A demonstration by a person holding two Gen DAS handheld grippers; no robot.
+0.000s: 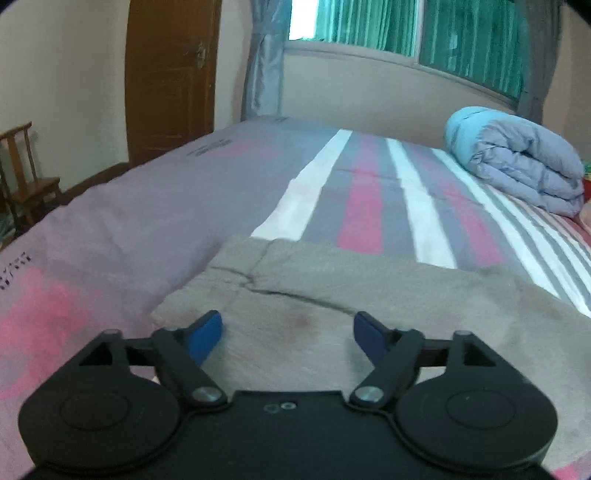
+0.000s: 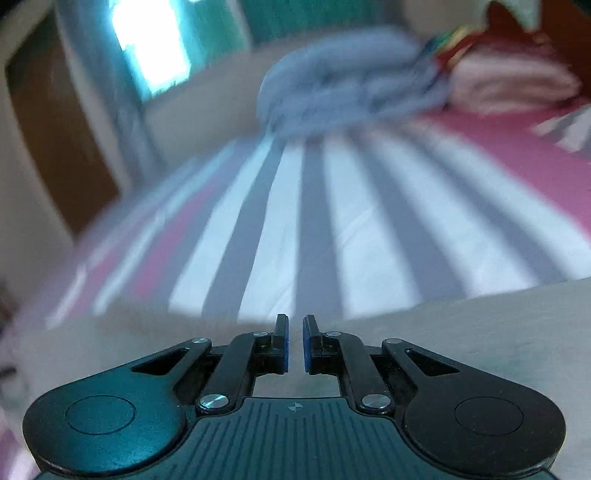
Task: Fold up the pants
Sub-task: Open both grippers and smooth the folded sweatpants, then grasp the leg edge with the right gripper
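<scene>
Grey-brown pants (image 1: 332, 295) lie flat on the striped bed, with a seam and a faint stain near the middle. My left gripper (image 1: 288, 332) hovers low over them with its blue pads wide apart and nothing between them. In the blurred right wrist view the pants (image 2: 461, 332) show as pale cloth under and beside my right gripper (image 2: 294, 343). Its blue pads stand nearly together with a narrow gap, and I see no cloth between them.
The bed sheet (image 1: 369, 192) has pink, grey and white stripes. A rolled blue-grey quilt (image 1: 517, 162) lies at the far right, with pink bedding (image 2: 517, 81) beside it. A wooden door (image 1: 170, 74), a small wooden chair (image 1: 26, 177) and a curtained window (image 1: 424, 33) lie beyond.
</scene>
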